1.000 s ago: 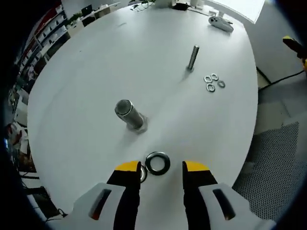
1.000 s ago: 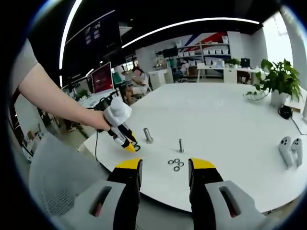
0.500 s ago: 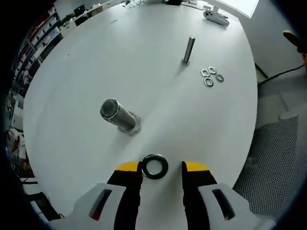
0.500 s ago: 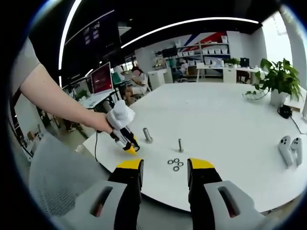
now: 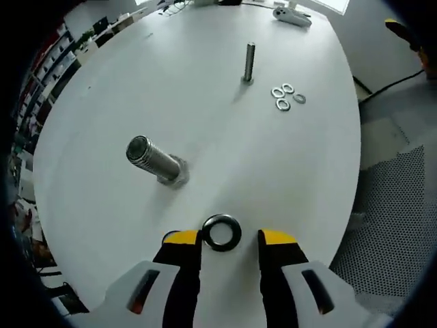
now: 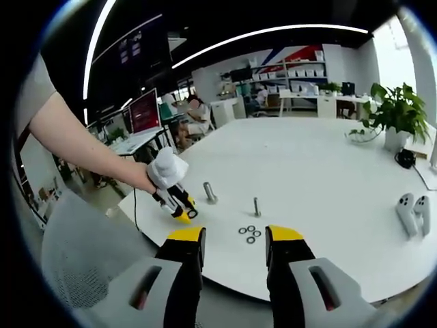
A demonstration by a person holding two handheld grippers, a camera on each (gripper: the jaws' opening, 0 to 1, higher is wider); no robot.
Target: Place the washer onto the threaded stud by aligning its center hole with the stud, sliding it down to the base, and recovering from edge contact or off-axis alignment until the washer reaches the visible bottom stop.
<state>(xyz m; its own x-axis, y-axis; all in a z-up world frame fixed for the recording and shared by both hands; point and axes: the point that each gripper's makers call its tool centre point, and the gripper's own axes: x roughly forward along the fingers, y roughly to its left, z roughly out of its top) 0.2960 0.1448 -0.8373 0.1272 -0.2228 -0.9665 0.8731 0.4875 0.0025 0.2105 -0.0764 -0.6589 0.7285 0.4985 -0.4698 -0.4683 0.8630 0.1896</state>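
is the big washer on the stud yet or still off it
Off. The washer lies flat on the table between the left gripper's open jaws, apart from the large stud.

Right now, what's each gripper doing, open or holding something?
Left gripper: open, straddling the large washer on the table, not gripping.
Right gripper: open, empty.

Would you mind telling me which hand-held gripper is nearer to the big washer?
The left hand-held gripper: the big washer lies between its tips. The right hand-held gripper hangs off the table edge.

Bare table (image 5: 205, 102) between us and the thick stud (image 5: 153, 160), thin stud (image 5: 249, 61) and small washers (image 5: 283, 98) standing well beyond
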